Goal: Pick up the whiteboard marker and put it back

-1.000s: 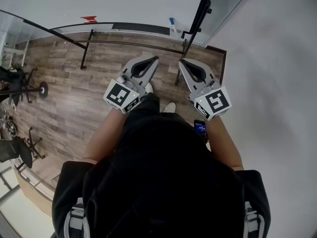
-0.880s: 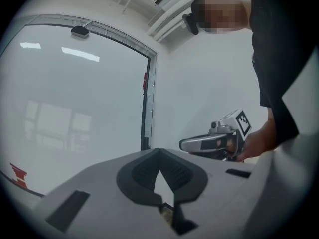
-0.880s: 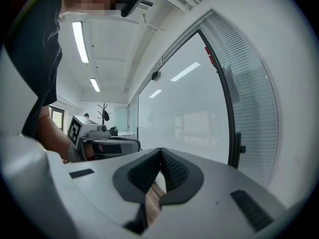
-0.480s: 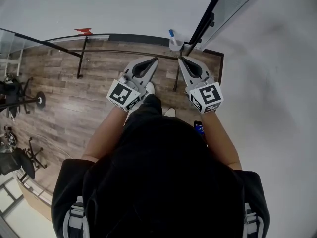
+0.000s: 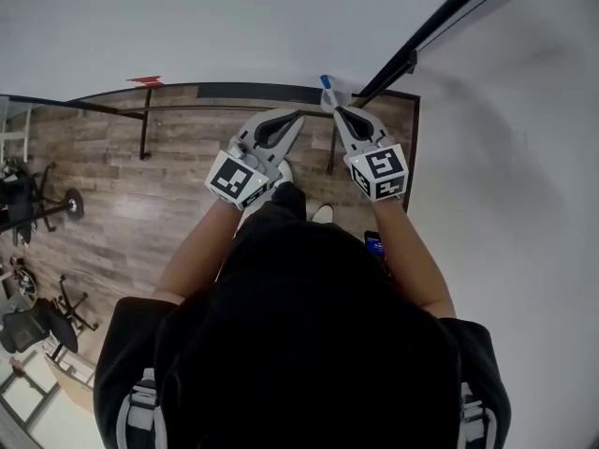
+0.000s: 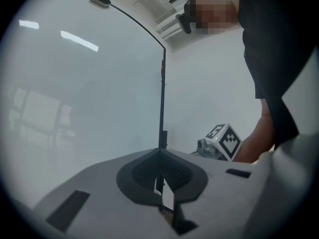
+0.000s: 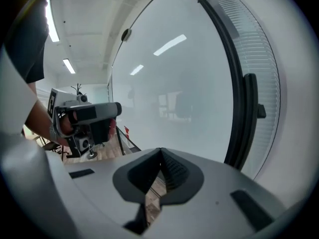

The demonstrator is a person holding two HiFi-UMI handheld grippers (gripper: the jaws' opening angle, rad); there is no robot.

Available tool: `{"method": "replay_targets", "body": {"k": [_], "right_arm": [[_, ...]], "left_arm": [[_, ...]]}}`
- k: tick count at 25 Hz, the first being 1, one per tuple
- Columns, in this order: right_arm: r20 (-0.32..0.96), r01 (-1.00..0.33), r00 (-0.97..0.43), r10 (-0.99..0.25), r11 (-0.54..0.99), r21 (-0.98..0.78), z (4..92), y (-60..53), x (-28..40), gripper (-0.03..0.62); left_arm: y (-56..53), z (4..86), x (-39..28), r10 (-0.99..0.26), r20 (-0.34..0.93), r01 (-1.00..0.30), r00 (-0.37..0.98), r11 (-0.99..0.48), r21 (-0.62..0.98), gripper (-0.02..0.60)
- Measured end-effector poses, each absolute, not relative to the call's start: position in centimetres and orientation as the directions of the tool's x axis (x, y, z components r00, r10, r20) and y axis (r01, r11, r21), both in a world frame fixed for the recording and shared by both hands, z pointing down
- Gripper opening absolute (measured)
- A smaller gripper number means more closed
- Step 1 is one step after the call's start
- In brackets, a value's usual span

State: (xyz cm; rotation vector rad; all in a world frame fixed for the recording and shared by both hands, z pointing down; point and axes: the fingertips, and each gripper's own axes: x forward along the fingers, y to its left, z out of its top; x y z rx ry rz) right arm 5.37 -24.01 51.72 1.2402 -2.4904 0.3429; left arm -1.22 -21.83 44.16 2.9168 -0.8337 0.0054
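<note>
Wood-pattern planks are covering the floor (image 5: 131,185), and a big pale board (image 5: 234,26) with a thin black frame (image 5: 440,17) is standing in front of the person, smooth and slightly shiny. The marker (image 5: 325,81) is sitting at 12 o'clock in the head view, upright in a small pale holder (image 5: 331,97) close to the black frame. Only its blue end is showing clearly.

The right gripper (image 5: 339,110) is pointing toward it, with the marker at about 11 o'clock from its tip, near but not touching as far as I can see. In the right gripper view its jaws are lying fully together, with nothing between them. The left gripper (image 5: 298,113) is hovering at 9 o'clock of the right one, its jaws also pressed together and holding nothing.

I am judging the marker to be light, stiff and smooth, a plastic cylinder that can slip or roll. Taking it on the barrel just under the blue end, across its width, seems best to me. For that, the jaws will first need opening.
</note>
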Motion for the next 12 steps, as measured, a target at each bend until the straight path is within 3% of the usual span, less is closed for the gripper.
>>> {"method": "replay_targets", "body": {"k": [12], "right_arm": [[0.516,-0.852,-0.470,-0.716,0.520,-0.054,57.4,-30.0,5.5,0.005]], "left_arm": [[-26.5,45.8,-1.2,-0.483,0.041,-0.485,0.874,-0.866,0.121,0.003]]}}
